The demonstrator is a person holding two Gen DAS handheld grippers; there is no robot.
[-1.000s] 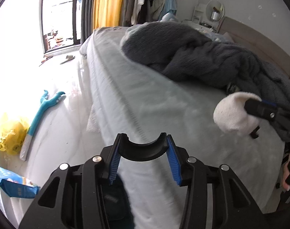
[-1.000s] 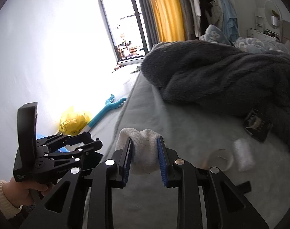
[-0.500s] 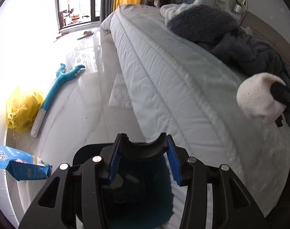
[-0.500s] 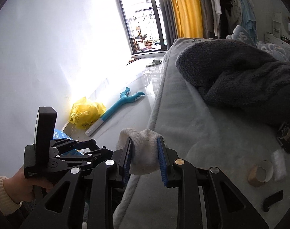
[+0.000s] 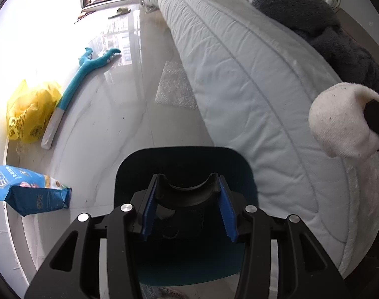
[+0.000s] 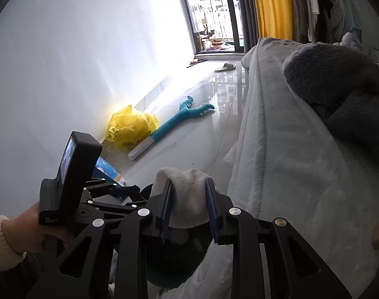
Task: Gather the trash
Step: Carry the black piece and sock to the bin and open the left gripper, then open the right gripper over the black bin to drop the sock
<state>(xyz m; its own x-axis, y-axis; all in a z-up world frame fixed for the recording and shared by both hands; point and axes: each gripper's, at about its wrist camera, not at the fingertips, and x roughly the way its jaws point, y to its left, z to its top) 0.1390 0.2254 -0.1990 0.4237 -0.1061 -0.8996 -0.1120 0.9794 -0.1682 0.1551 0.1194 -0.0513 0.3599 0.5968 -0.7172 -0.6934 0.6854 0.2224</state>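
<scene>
My right gripper (image 6: 188,186) is shut on a balled, dirty white sock (image 6: 187,199), held off the bed's edge over the dark teal bin (image 6: 169,269). In the left wrist view the same sock (image 5: 343,119) hangs at the right, just right of and above the bin's open mouth (image 5: 179,150). My left gripper (image 5: 188,184) is shut on the bin's black curved handle (image 5: 189,193), and the bin hangs below it over the floor. A hand holds the left gripper (image 6: 129,189) at the lower left of the right wrist view.
The bed (image 5: 251,87) with a grey blanket (image 5: 339,32) fills the right. On the glossy floor lie a yellow plastic bag (image 5: 30,109), a long blue plush toy (image 5: 74,84), a blue packet (image 5: 32,191), a bubble-wrap sheet (image 5: 174,84) and a slipper (image 5: 120,12).
Both grippers have swung off the bed toward the floor and tilted down. The bin has come fully into view under the left gripper. The sock stays gripped.
</scene>
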